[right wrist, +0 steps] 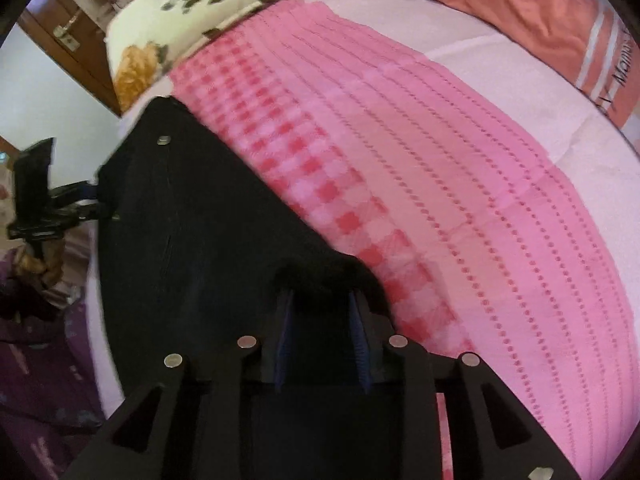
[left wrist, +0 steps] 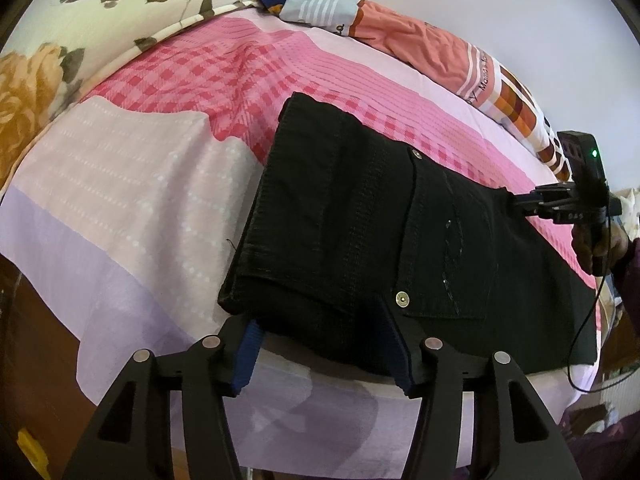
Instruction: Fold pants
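A bed (left wrist: 120, 208) fills the room, its sheet banded in lilac and pink checks, with a floral pillow (left wrist: 80, 12) at the far left and an orange blanket (left wrist: 416, 40) bunched along the wall. The black pants (left wrist: 360, 216) lie partly folded near the bed's front edge, back pocket up. The left gripper (left wrist: 320, 344) stands spread wide at their near edge, fingers either side of the cloth, likely ready to pinch it. The right gripper (right wrist: 322, 316) reaches in at the far side with cloth between its fingers; whether it grips, I cannot tell.
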`<move>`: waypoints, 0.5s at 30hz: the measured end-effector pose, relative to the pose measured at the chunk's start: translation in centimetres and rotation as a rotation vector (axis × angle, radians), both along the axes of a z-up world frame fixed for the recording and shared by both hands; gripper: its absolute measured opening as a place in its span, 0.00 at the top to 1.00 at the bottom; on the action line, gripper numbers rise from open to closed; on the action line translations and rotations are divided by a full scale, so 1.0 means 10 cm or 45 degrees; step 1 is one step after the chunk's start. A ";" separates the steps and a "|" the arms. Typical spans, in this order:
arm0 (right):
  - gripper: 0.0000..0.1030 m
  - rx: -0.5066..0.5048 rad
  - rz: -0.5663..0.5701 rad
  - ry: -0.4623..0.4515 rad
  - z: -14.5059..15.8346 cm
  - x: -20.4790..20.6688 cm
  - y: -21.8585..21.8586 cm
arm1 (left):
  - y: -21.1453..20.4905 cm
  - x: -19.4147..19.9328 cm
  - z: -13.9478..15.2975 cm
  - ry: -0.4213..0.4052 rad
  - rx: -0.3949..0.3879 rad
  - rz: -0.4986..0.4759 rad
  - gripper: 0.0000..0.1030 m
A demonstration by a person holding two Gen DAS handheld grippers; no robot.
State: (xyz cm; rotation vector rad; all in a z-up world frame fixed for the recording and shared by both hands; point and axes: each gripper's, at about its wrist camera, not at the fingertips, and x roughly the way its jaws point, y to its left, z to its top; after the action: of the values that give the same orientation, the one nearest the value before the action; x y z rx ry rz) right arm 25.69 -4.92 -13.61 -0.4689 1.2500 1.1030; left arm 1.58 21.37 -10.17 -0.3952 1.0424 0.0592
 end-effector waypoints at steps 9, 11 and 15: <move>0.83 0.059 -0.035 0.012 -0.04 0.02 0.07 | -0.01 0.02 0.00 -0.007 -0.007 -0.015 0.39; 0.88 0.081 -0.094 -0.006 -0.06 0.03 0.06 | -0.02 0.02 0.00 -0.007 -0.006 -0.018 0.39; 0.91 0.113 -0.248 -0.052 -0.05 -0.03 -0.01 | 0.02 0.00 0.00 -0.026 -0.039 -0.006 0.39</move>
State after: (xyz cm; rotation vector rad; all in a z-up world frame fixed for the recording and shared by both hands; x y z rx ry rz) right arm 25.42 -5.01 -14.15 -0.2948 1.1795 0.9745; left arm 1.58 21.55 -10.21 -0.4206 1.0249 0.0348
